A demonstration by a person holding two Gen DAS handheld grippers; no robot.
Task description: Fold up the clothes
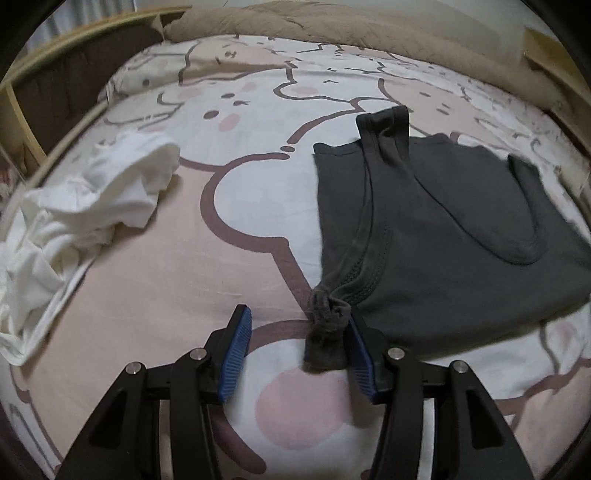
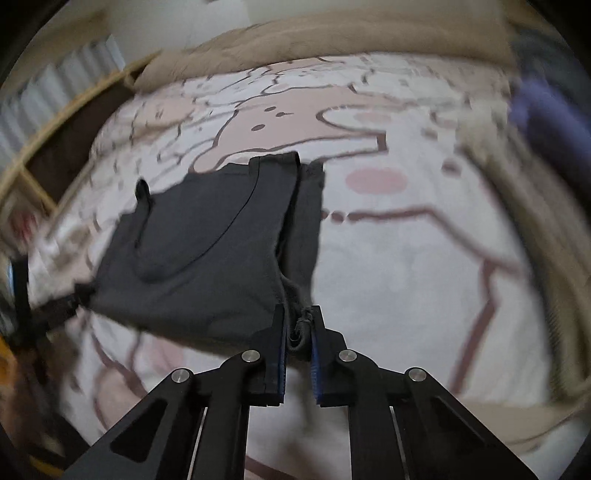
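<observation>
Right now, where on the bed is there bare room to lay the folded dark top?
Bare sheet lies between the crumpled white garment and the dark grey top, and beyond both toward the tan blanket. The white heap crowds the bed's left edge.

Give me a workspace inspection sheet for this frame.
Surface: bedsheet with cartoon print, pink and white.
Job's things: dark grey tank top lying partly folded; crumpled white garment apart from it.
Clutter: beige blanket bunched at the far edge.
Grippers: left tongs open, a bunched grey corner against one pad; right tongs pinched on another grey corner.
Cables: nothing seen.
Surroundings: wooden bed frame.
</observation>
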